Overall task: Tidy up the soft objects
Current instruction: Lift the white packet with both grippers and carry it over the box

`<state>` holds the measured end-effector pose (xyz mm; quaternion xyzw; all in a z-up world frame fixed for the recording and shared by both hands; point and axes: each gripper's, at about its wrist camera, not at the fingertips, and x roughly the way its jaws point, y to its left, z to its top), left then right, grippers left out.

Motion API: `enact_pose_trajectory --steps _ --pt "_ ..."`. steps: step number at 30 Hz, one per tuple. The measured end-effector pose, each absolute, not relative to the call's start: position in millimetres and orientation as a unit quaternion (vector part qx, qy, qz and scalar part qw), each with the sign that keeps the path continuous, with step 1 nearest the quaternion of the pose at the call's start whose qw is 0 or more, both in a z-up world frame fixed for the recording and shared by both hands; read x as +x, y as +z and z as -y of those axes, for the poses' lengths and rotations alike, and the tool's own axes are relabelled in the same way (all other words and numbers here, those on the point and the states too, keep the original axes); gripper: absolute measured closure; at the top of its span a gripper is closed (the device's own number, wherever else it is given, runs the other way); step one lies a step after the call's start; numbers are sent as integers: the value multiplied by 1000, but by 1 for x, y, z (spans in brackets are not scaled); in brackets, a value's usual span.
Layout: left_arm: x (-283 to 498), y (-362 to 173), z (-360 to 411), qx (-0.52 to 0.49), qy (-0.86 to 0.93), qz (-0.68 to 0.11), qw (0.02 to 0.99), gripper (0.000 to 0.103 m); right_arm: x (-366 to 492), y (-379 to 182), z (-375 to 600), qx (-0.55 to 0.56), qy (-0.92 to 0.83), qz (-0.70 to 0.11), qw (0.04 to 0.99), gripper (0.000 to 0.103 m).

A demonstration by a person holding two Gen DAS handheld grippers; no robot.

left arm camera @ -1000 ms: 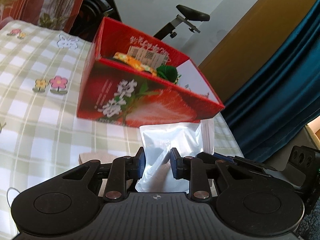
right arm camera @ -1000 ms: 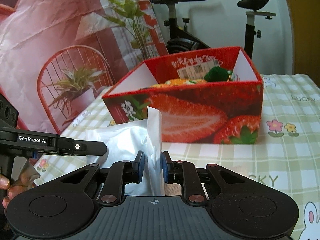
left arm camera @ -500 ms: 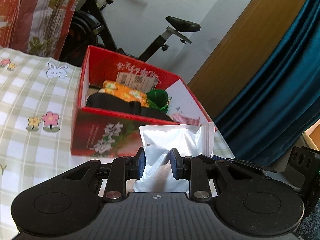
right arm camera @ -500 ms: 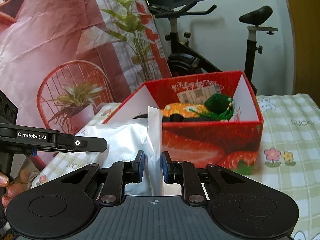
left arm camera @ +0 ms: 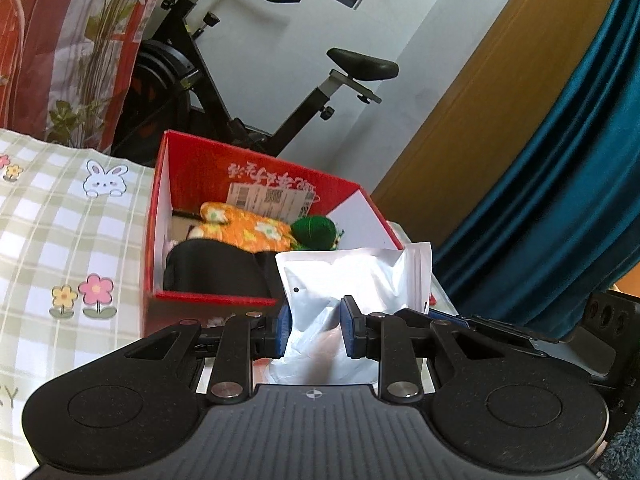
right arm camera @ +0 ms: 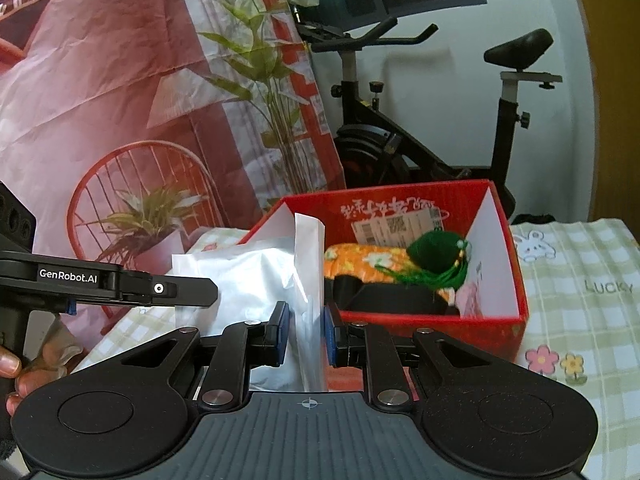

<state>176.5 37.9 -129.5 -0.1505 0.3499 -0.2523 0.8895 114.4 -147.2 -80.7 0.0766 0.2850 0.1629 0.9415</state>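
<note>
Soft daylight fills both views, brightest on the white wall point(left arm camera: 256, 56) and the silvery pouch point(left arm camera: 352, 276), which shows mild glare but no blown-out patches. Shadows are faint and diffuse; the inside of the red box point(right arm camera: 400, 208) and the black gripper bodies at the bottom sit darker. Fisheye bending curves the door frame point(left arm camera: 472, 92) and the curtain point(left arm camera: 560, 184) near the edges, corners darken, and the near box rim point(right arm camera: 432, 316) looks slightly smeared, while mid-distance detail stays fairly sharp

Left gripper point(left arm camera: 315, 328) and right gripper point(right arm camera: 305, 334) tilt downward, jaws nearly closed, clamping.
</note>
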Motion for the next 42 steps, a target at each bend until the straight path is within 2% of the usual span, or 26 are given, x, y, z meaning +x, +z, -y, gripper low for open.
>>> enact_pose_trajectory --steps 30,42 --pt "260 -119 -32 -149 -231 -336 901 75 213 -68 153 77 147 -277 947 86" --pt "284 -165 -13 -138 -222 -396 880 75 243 -111 156 62 97 -351 929 86"
